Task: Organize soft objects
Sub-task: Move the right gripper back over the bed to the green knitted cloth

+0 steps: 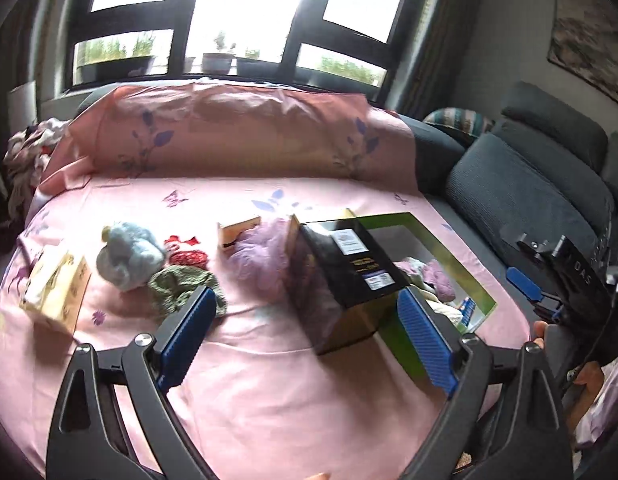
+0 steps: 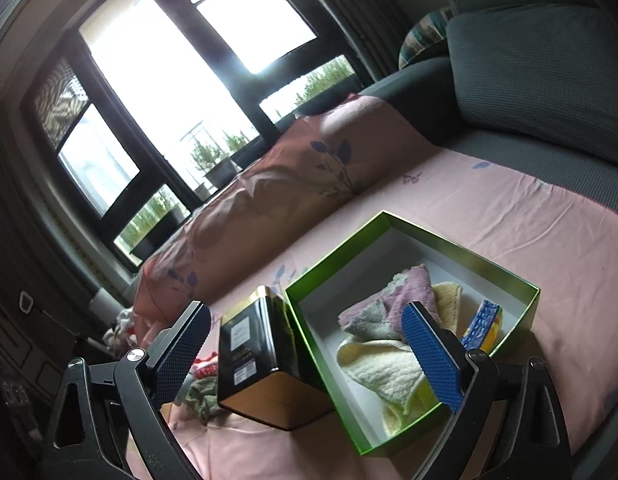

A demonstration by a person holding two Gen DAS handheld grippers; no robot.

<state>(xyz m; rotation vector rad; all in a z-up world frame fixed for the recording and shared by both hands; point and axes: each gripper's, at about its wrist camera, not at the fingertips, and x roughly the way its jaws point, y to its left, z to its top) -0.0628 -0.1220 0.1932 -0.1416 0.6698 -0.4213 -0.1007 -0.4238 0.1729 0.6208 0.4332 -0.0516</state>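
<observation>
A green box (image 2: 505, 272) lies open on the pink bed sheet (image 2: 549, 232); it holds a pink cloth (image 2: 413, 284), a yellow cloth (image 2: 385, 364) and a blue packet (image 2: 483, 320). The green box also shows in the left wrist view (image 1: 441, 252). A black and gold tin (image 2: 249, 352) stands just left of it, seen also in the left wrist view (image 1: 349, 268). My right gripper (image 2: 305, 352) is open and empty above the tin and box. My left gripper (image 1: 305, 332) is open and empty. Ahead of it lie a blue knit ball (image 1: 129, 256), a green knit piece (image 1: 181, 288), a red and white piece (image 1: 185, 250) and lilac fluff (image 1: 265, 260).
A cream carton (image 1: 55, 284) lies at the left on the sheet. A small cream box (image 1: 239, 232) stands behind the lilac fluff. A pink pillow (image 1: 237, 132) lines the back. A grey sofa (image 1: 529, 184) flanks the right. My right gripper shows at the right edge (image 1: 525, 286).
</observation>
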